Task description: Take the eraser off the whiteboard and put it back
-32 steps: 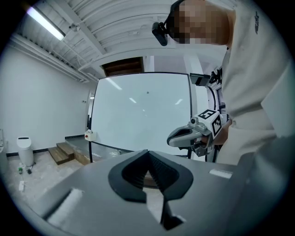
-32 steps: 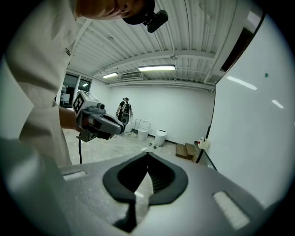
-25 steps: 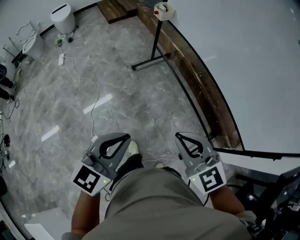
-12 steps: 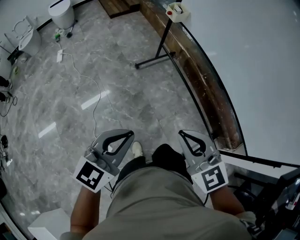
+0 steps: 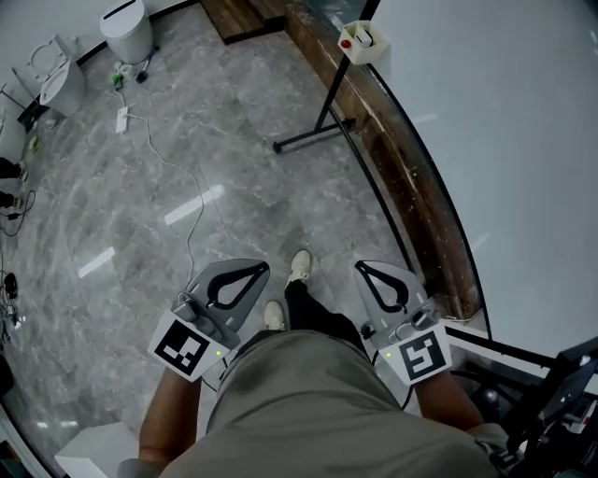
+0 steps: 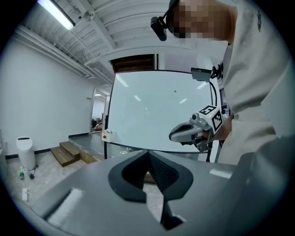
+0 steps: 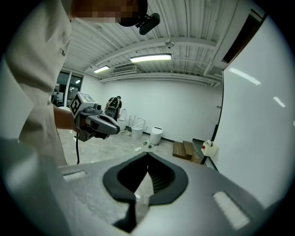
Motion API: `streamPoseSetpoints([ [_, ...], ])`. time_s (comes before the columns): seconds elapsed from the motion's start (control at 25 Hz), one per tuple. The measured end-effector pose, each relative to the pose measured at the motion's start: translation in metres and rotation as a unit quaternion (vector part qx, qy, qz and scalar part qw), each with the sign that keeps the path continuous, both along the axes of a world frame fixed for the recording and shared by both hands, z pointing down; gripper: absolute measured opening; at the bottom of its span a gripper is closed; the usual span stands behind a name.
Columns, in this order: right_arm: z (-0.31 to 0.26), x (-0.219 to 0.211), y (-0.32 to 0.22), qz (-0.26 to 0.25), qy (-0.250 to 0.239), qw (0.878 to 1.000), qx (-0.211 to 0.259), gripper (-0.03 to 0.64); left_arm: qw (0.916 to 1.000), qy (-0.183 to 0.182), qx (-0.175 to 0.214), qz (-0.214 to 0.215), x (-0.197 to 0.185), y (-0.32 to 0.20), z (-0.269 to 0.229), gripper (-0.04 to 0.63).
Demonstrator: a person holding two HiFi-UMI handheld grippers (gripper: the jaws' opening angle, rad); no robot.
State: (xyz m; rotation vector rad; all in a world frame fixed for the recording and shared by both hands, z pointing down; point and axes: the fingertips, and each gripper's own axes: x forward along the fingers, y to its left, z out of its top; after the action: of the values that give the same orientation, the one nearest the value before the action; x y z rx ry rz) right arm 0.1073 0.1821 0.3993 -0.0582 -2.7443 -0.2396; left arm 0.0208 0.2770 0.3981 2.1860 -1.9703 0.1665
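Left gripper (image 5: 250, 274): jaws closed, empty | right gripper (image 5: 366, 273): jaws closed, empty | eraser (image 5: 362, 41): at the far lower corner of whiteboard (image 5: 486, 140) (cream body, red spot), well apart from both grippers

Grey marble floor (image 5: 234, 187) lies ahead of the left gripper (image 5: 255, 271). Wooden steps (image 5: 238, 17) and a white bin (image 5: 126, 30) stand far beyond.

Left tongs (image 5: 250, 271) shut, empty. Right tongs (image 5: 361, 270) shut, empty. Held side by side, well apart, tips forward and slightly down.
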Motion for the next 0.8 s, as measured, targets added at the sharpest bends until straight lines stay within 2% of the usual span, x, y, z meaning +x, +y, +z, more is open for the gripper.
streamPoseSetpoints([
  [0.32, -0.014, -0.059, -0.084, -0.010, -0.040, 0.999, 0.000, 0.003, 0.9999, -0.013, 0.004, 0.010, -0.048, -0.093, -0.021, 0.006],
  [0.64, -0.016, -0.092, -0.155, -0.007, -0.034, 0.999, 0.023, 0.003, 0.9994, -0.022, 0.019, 0.018, -0.086, -0.171, -0.031, 0.006],
  [0.8, -0.011, -0.101, -0.178, 0.000, -0.034, 0.999, 0.020, 0.003, 0.9993, -0.018, 0.020, 0.027, -0.100, -0.203, -0.025, 0.006],
])
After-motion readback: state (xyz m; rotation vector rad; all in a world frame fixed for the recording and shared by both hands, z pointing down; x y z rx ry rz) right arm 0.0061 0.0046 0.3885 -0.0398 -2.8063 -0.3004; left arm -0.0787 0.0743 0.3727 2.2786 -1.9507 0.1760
